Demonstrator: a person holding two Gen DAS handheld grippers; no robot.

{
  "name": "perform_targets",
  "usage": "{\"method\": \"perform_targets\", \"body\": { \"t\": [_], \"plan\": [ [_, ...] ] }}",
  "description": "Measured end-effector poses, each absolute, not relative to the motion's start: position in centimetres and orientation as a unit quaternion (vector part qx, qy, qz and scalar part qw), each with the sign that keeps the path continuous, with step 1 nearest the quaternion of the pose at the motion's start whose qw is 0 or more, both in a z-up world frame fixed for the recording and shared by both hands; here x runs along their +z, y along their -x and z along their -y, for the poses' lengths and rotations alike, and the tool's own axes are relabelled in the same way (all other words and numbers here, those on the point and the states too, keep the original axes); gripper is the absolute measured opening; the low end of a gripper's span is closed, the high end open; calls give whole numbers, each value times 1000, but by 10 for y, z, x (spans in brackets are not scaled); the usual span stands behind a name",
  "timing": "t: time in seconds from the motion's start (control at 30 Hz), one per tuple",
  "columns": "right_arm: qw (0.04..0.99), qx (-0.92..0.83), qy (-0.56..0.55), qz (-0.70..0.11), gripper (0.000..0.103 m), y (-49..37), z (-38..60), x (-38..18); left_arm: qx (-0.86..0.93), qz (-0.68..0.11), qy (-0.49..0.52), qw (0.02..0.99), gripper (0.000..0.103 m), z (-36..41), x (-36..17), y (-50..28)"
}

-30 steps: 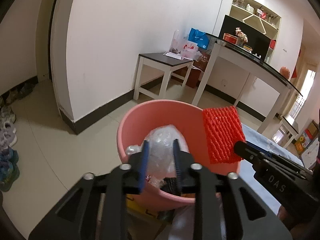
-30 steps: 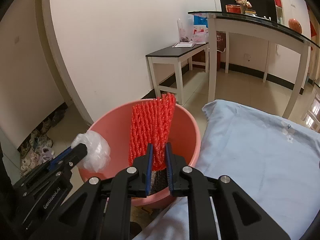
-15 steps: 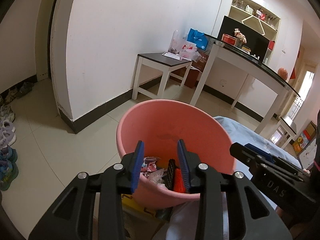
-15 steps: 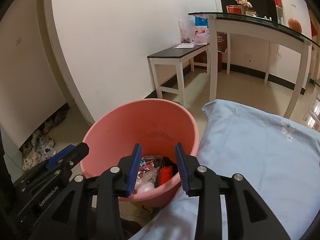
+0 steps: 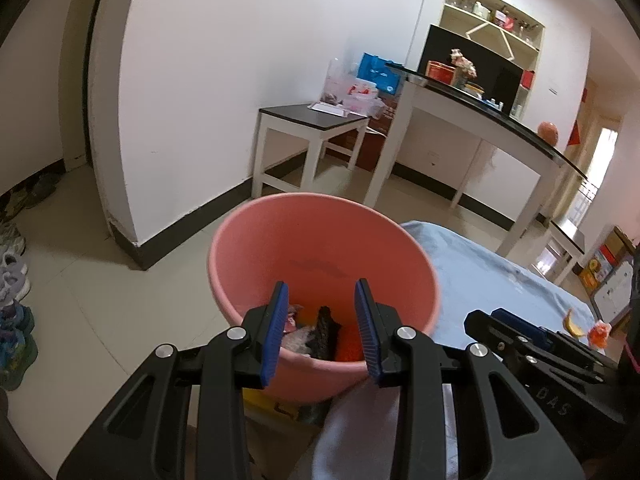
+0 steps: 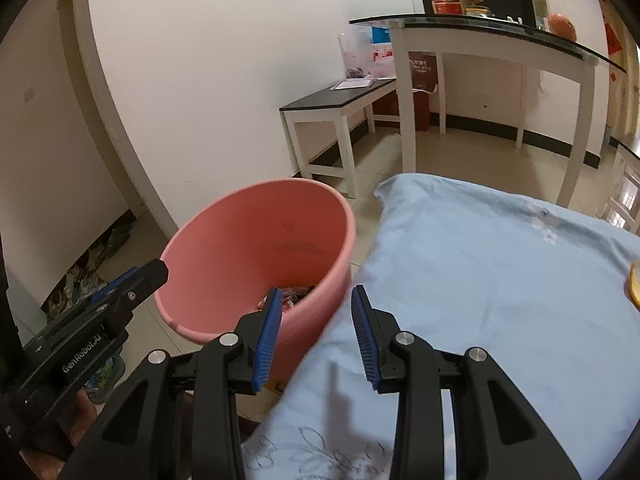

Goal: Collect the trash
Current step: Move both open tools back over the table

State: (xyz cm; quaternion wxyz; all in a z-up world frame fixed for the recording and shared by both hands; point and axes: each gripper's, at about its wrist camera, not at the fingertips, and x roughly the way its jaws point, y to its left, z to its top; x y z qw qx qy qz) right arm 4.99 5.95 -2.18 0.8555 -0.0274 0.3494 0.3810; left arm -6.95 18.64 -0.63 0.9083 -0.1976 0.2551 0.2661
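Hovering over bucket (image 5: pixel 320 264) with left gripper (image 5: pixel 322 334), jaws spread, gripping nothing. Hovering at bucket's near rim and sheet (image 6: pixel 500 280) edge with right gripper (image 6: pixel 316 338), jaws likewise spread and empty. Sitting on floor just beside sheet: bucket, already holding trash (image 5: pixel 316 332) at its bottom: dark piece, red-orange bit, pale crinkled wrapper. Judging collection partly done. Remaining on sheet, well apart from bucket: yellow peel-like scrap (image 5: pixel 573 323) and small red-orange scrap (image 5: pixel 599 333) beside it; yellow scrap (image 6: pixel 635 282) also showing at right-wrist frame edge, cut off. Judging next move as a reach back across sheet for these. Blocking most of bucket contents: gripper fingers and near wall. Seeing yellow box partly under bucket, identity unclear. Not showing: rest of sheet beyond frame; further trash there unknowable.
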Motion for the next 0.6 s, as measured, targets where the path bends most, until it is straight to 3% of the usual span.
{"method": "perform_targets", "body": {
  "t": [0.6],
  "plan": [
    [872,346,8,-345,35,-45,4,-18,222,-283,171,917,35,-134,0,58]
  ]
}}
